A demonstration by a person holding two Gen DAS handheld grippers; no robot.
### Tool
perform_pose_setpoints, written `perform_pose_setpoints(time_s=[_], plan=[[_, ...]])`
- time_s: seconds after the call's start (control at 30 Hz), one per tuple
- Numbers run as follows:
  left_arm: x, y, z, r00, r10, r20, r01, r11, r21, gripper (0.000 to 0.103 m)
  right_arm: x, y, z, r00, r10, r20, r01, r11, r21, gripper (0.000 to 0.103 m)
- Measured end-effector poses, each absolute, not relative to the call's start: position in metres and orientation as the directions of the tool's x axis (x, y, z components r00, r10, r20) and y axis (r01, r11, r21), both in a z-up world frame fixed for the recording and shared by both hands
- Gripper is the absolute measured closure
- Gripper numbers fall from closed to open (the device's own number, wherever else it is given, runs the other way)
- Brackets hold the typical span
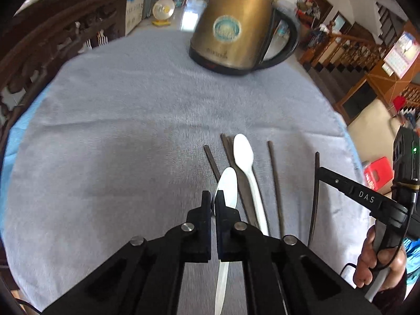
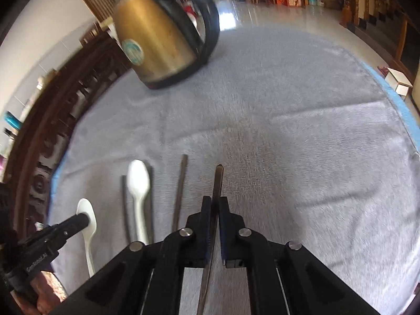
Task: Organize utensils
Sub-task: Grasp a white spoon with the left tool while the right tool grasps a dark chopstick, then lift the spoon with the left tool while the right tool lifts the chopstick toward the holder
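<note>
My left gripper (image 1: 212, 197) is shut on a white plastic spoon (image 1: 227, 183), whose bowl points forward past the fingertips. A second white spoon (image 1: 244, 152) lies on the grey cloth (image 1: 118, 131) just to the right, across dark chopsticks (image 1: 231, 157). One more chopstick (image 1: 275, 183) lies further right. My right gripper (image 2: 214, 199) is shut on a single dark chopstick (image 2: 218, 181), whose tip sticks out ahead. In the right wrist view the left gripper (image 2: 80, 219) shows at lower left with its spoon (image 2: 88, 233). The lying spoon (image 2: 137, 181) and a loose chopstick (image 2: 181, 191) sit between the grippers.
A brass-coloured electric kettle (image 1: 236, 26) with a black handle stands at the far side of the cloth, seen also as the kettle (image 2: 157, 39) in the right wrist view. Carved dark wooden furniture (image 1: 52, 39) borders the left. The cloth's right edge (image 2: 399, 99) drops to the floor.
</note>
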State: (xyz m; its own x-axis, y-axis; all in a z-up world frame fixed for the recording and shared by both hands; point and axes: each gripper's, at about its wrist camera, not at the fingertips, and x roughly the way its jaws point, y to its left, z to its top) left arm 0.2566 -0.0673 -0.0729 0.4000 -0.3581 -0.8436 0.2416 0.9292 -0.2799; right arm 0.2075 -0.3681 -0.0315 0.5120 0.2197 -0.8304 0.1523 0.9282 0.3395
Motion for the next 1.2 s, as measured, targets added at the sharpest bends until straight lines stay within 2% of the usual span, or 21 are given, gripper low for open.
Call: perform_pose_setpoints(time_s=[0.4, 0.6, 0.7, 0.77, 0.83, 0.87, 0.9, 0.93, 0.97, 1.03, 1.07, 1.1, 1.2], plan=[[0.135, -0.037, 0.025, 0.677, -0.374, -0.634, 0.279, 0.927, -0.25, 0.1, 0.09, -0.361, 0.061, 0.797, 0.119, -0.592, 0.103, 0.939, 0.327, 0.099], [0.083, -0.033, 0.048, 0.757, -0.406, -0.513, 0.317, 0.913, -0.255, 0.1, 0.023, -0.341, 0.097, 0.891, 0.019, -0.453, 0.115, 0.957, 0.265, 0.099], [0.074, -0.034, 0.048, 0.76, -0.41, -0.504, 0.322, 0.911, -0.255, 0.1, 0.009, -0.332, 0.103, 0.896, 0.003, -0.445, 0.11, 0.967, 0.229, 0.099], [0.074, -0.032, 0.046, 0.754, -0.408, -0.514, 0.315, 0.912, -0.262, 0.1, 0.016, -0.34, 0.101, 0.876, 0.037, -0.48, 0.113, 0.954, 0.279, 0.098], [0.077, -0.026, 0.045, 0.752, -0.404, -0.52, 0.301, 0.913, -0.274, 0.1, 0.033, -0.356, 0.09, 0.817, 0.091, -0.57, 0.133, 0.931, 0.339, 0.085], [0.077, -0.023, 0.045, 0.753, -0.405, -0.518, 0.298, 0.912, -0.281, 0.1, 0.048, -0.366, 0.081, 0.771, 0.115, -0.626, 0.162, 0.915, 0.368, 0.06], [0.077, -0.022, 0.045, 0.756, -0.403, -0.516, 0.294, 0.913, -0.283, 0.1, 0.057, -0.375, 0.073, 0.744, 0.132, -0.655, 0.184, 0.901, 0.392, 0.028], [0.075, -0.019, 0.045, 0.759, -0.4, -0.514, 0.29, 0.914, -0.283, 0.1, 0.076, -0.386, 0.06, 0.697, 0.159, -0.699, 0.22, 0.881, 0.42, 0.023], [0.077, -0.018, 0.044, 0.759, -0.399, -0.514, 0.287, 0.914, -0.287, 0.1, 0.088, -0.393, 0.052, 0.673, 0.164, -0.721, 0.243, 0.872, 0.425, 0.024], [0.08, -0.017, 0.042, 0.758, -0.403, -0.513, 0.286, 0.912, -0.294, 0.1, 0.122, -0.406, 0.027, 0.588, 0.166, -0.792, 0.31, 0.858, 0.41, 0.038], [0.083, -0.017, 0.041, 0.757, -0.404, -0.514, 0.286, 0.912, -0.296, 0.1, 0.137, -0.409, 0.015, 0.543, 0.175, -0.821, 0.332, 0.853, 0.402, 0.061], [0.085, -0.017, 0.04, 0.755, -0.405, -0.517, 0.288, 0.912, -0.294, 0.1, 0.151, -0.412, 0.003, 0.497, 0.182, -0.849, 0.353, 0.851, 0.389, 0.071], [0.09, -0.015, 0.038, 0.749, -0.413, -0.518, 0.299, 0.908, -0.292, 0.1, 0.181, -0.411, -0.028, 0.383, 0.139, -0.913, 0.395, 0.869, 0.298, 0.072]])
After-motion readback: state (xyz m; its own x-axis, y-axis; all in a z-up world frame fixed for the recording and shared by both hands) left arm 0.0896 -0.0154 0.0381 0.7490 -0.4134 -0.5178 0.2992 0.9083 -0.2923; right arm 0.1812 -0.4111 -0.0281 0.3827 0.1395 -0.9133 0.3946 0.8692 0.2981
